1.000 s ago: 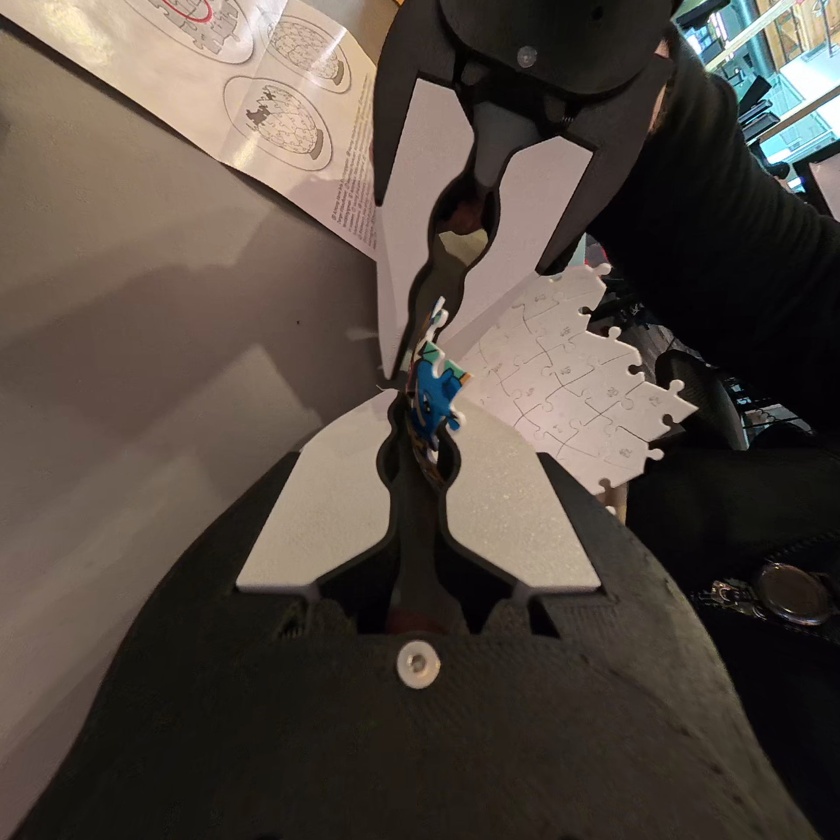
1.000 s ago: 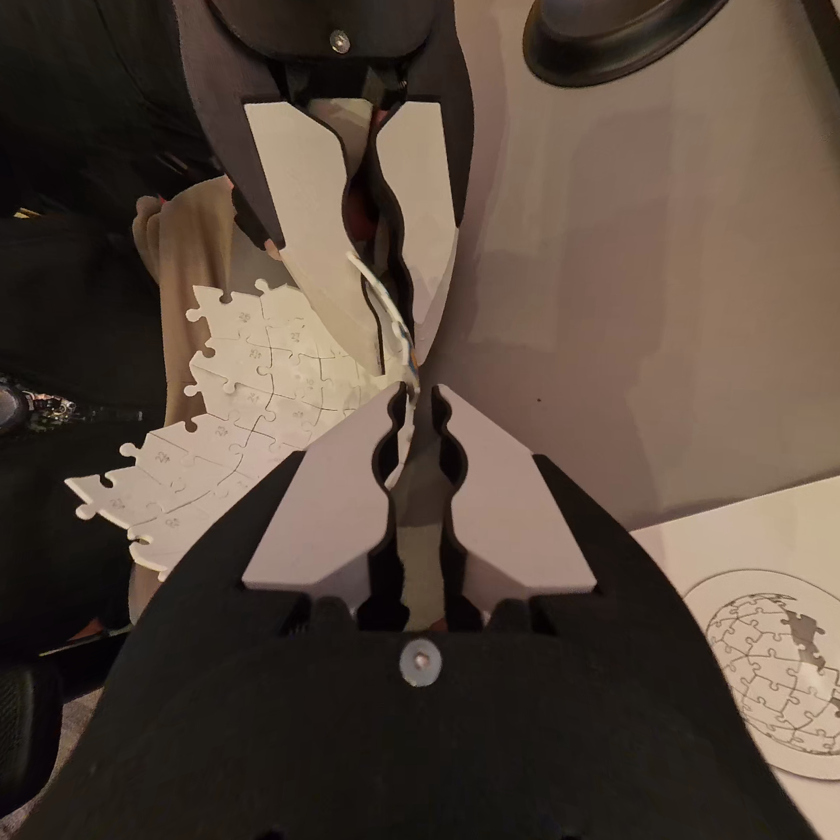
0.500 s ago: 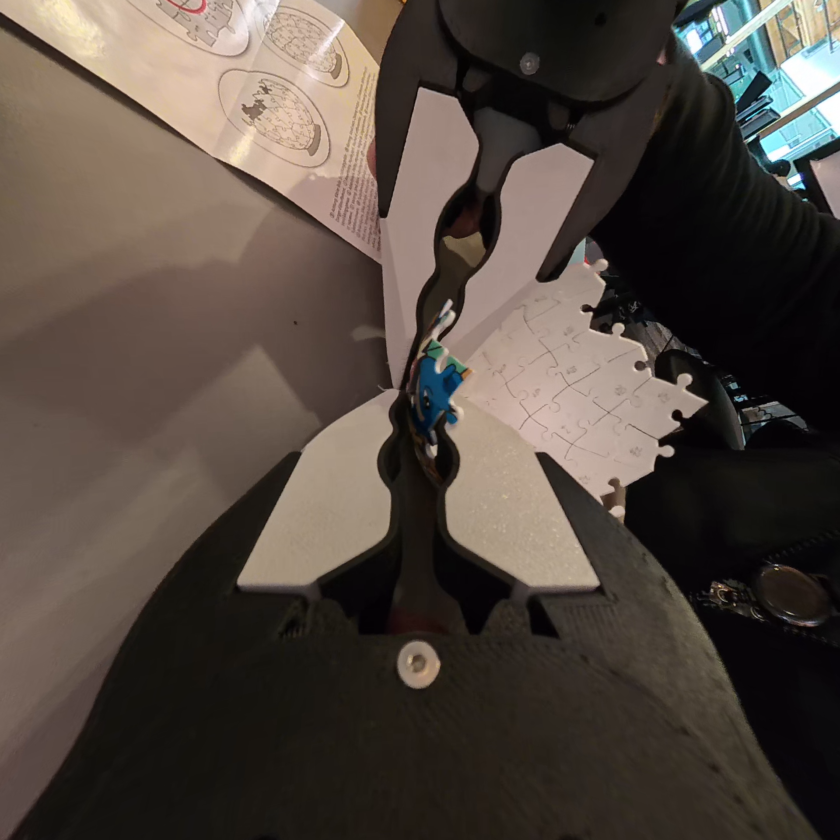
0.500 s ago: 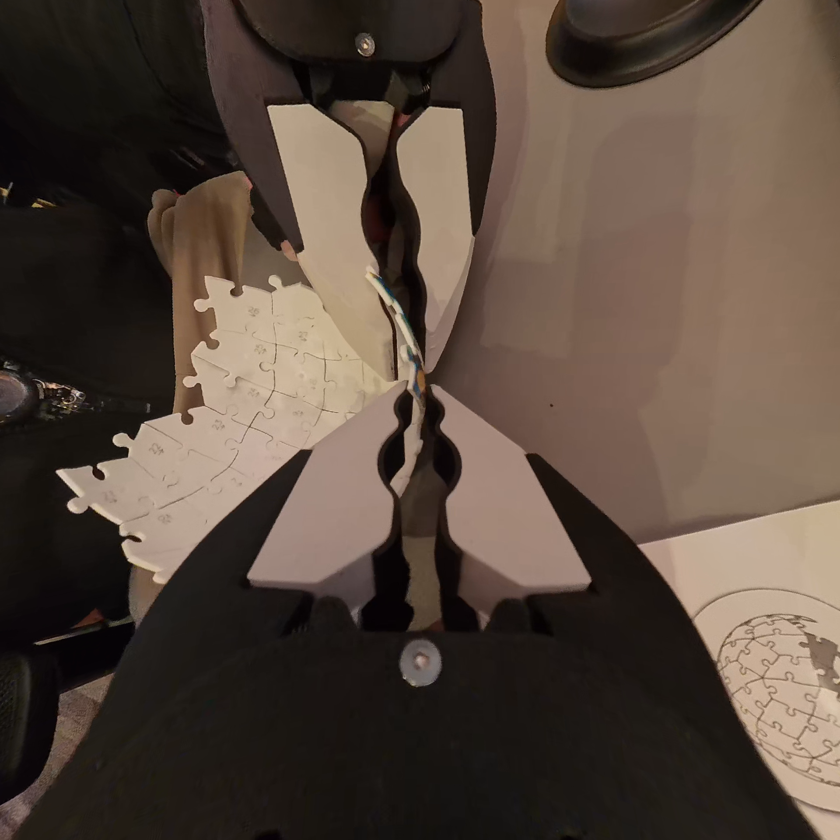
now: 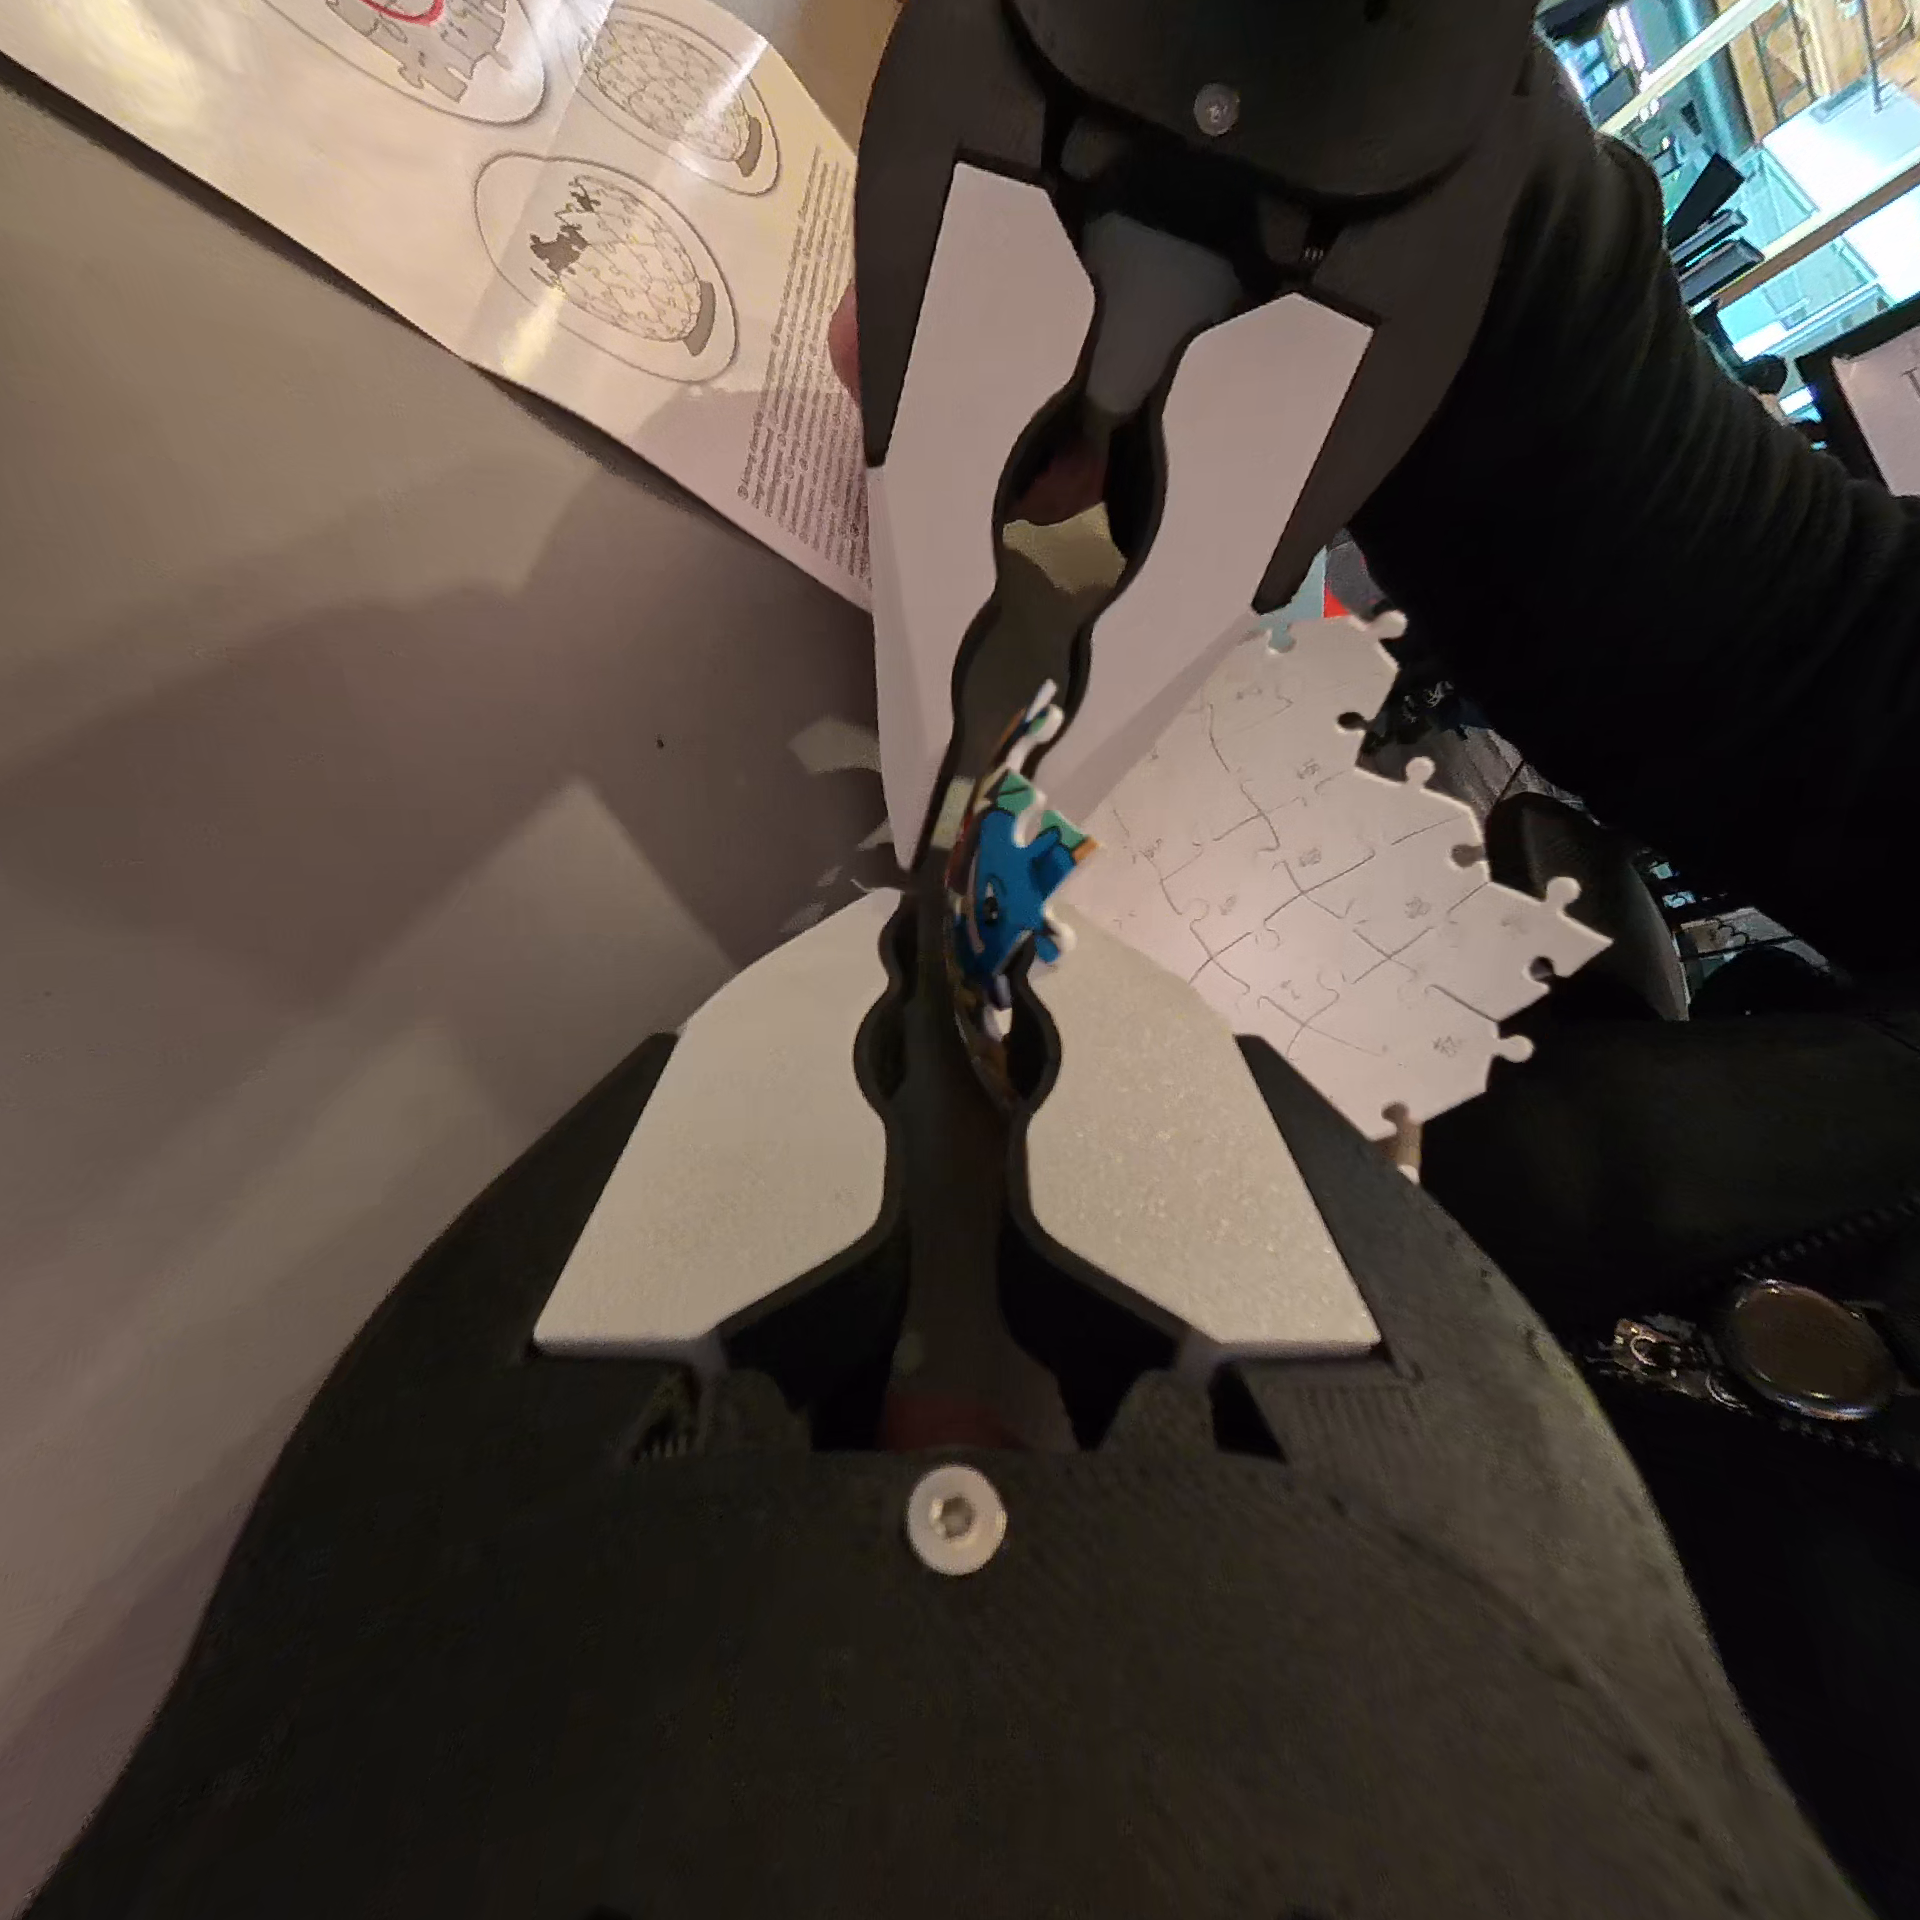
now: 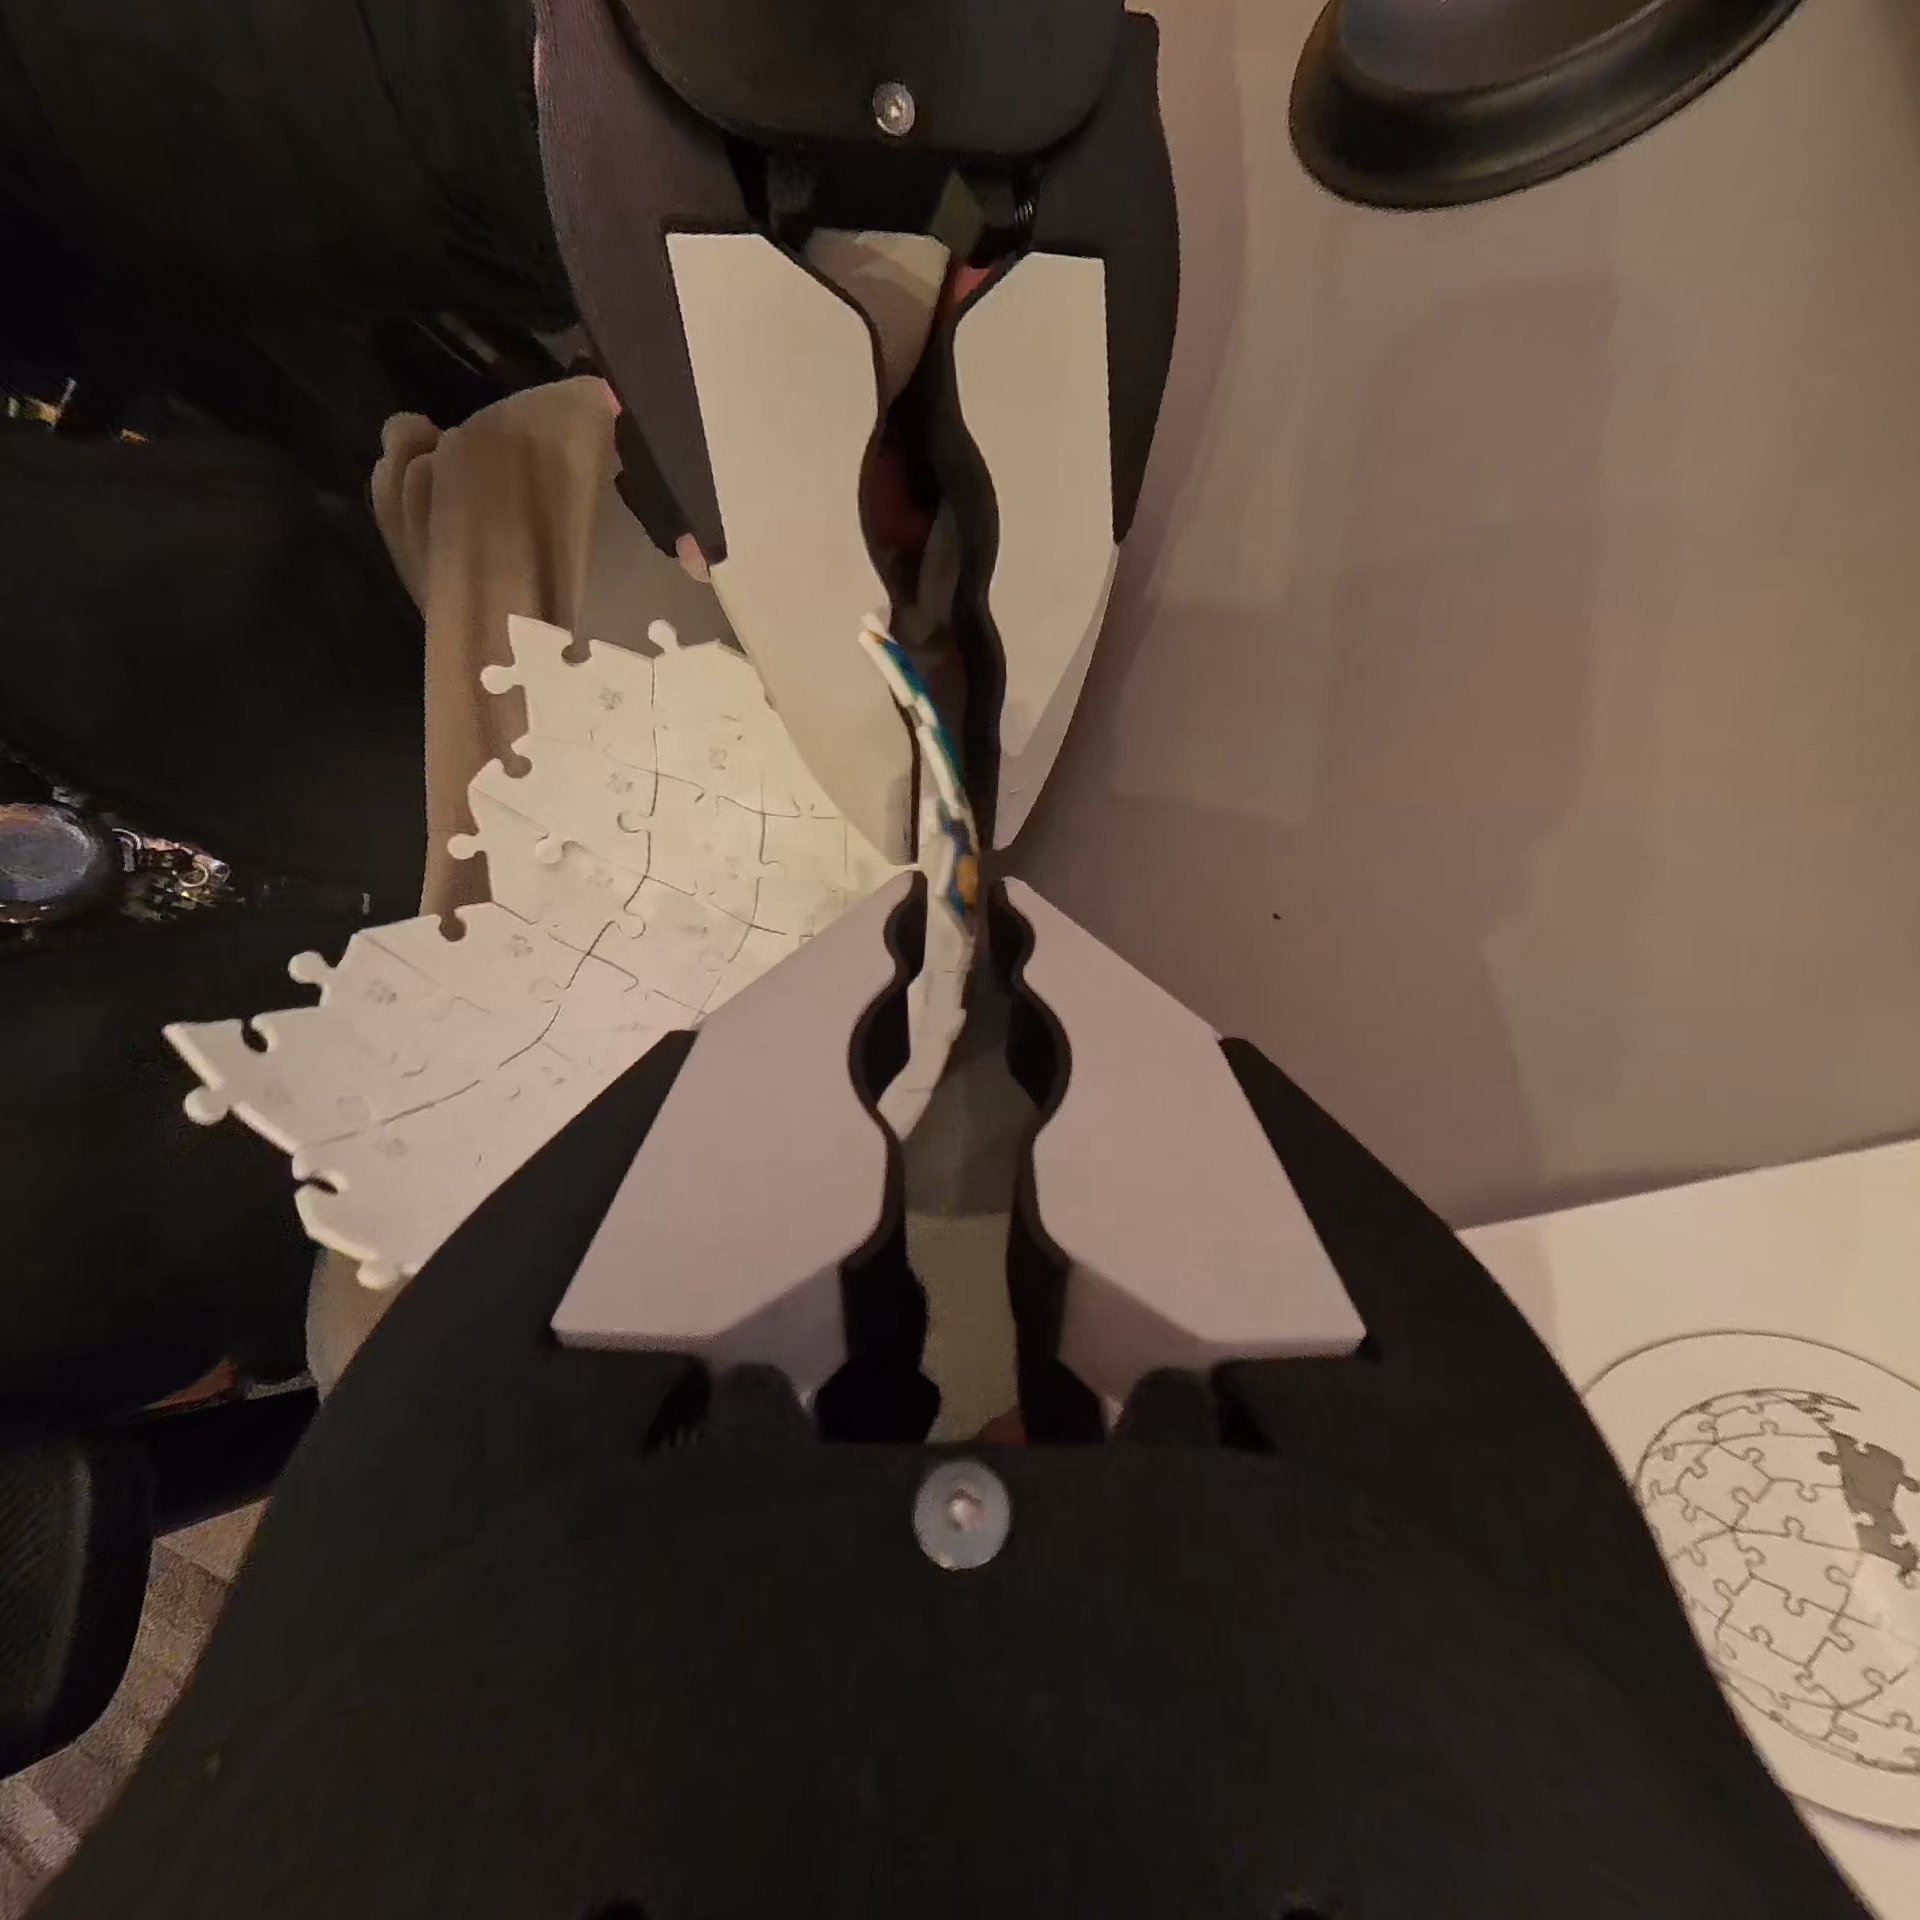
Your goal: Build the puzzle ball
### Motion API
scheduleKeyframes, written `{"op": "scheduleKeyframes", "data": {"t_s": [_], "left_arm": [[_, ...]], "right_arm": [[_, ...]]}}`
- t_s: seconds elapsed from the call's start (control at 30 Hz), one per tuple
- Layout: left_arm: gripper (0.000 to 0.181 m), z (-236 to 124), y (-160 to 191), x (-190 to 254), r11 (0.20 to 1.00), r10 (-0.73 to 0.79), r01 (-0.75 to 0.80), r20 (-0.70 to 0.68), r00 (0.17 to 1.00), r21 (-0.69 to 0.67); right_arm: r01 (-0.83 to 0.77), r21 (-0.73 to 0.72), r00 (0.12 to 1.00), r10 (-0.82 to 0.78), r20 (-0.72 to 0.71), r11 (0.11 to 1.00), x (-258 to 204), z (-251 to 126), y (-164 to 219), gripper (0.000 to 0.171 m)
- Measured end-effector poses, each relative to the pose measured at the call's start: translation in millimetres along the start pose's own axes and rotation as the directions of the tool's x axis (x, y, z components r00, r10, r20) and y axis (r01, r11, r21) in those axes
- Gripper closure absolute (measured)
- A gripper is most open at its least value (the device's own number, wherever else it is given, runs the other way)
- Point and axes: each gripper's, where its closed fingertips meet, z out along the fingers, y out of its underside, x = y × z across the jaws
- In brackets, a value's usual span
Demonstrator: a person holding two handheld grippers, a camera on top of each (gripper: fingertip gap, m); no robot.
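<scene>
My left gripper [image 5: 977,925] is shut on a loose puzzle piece [image 5: 1013,883] with a blue printed face. My right gripper [image 6: 961,883] is shut on the edge of the assembled curved puzzle section [image 6: 582,914], whose white numbered back faces the cameras. The two grippers meet tip to tip above the grey table [image 5: 312,831]. The piece lies against the section's edge between both pairs of jaws. In the left wrist view the right gripper [image 5: 977,821] comes from above, with the section [image 5: 1340,883] to its right. In the right wrist view the left gripper [image 6: 951,831] comes from above, with the piece [image 6: 935,738] edge-on.
A white instruction sheet [image 5: 623,239] with ball drawings lies on the table; it also shows in the right wrist view [image 6: 1714,1507]. A black round stand [image 6: 1538,94] sits at the far right. A person's dark sleeve [image 5: 1662,520] and wristwatch [image 5: 1808,1361] are close by. My two grippers' fingertips are within a few centimetres of each other.
Both grippers stay shut and tip to tip. The left gripper has drifted slightly right in the right wrist view, and the puzzle section has shifted a little with it.
</scene>
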Motion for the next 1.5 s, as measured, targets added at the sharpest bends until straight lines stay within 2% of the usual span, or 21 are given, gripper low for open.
{"op": "scheduleKeyframes", "data": {"t_s": [0.63,0.77,0.93,1.2,1.5], "left_arm": [[0.144,-8.4,-1.4,3.4,0.995,0.104,-0.103,0.067,0.992,-0.013],[0.144,-5.6,4.4,8.2,0.995,0.098,-0.096,0.035,0.995,-0.035],[0.155,-5.3,3.6,14.1,0.997,0.079,-0.079,-0.015,0.997,-0.012],[0.161,-2.5,4.4,15.5,0.997,0.073,-0.073,-0.037,0.997,-0.008],[0.156,-0.3,4.0,17.3,0.998,0.069,-0.069,-0.063,0.996,-0.001]], "right_arm": [[-0.006,0.009,1.0,0.006,-0.009,1.0,-1.6,-1.7,1.8,0.165],[0.008,0.022,1.0,-0.007,-0.009,1.0,-4.5,0.2,-1.6,0.167],[0.005,0.028,1.0,-0.005,-0.017,1.0,-4.9,0.3,-3.3,0.17],[0.029,0.019,1.0,-0.028,-0.011,0.999,-9.7,-0.4,-3.4,0.165],[0.043,0.027,0.998,-0.042,-0.039,0.999,-5.1,-0.1,-1.3,0.17]]}}
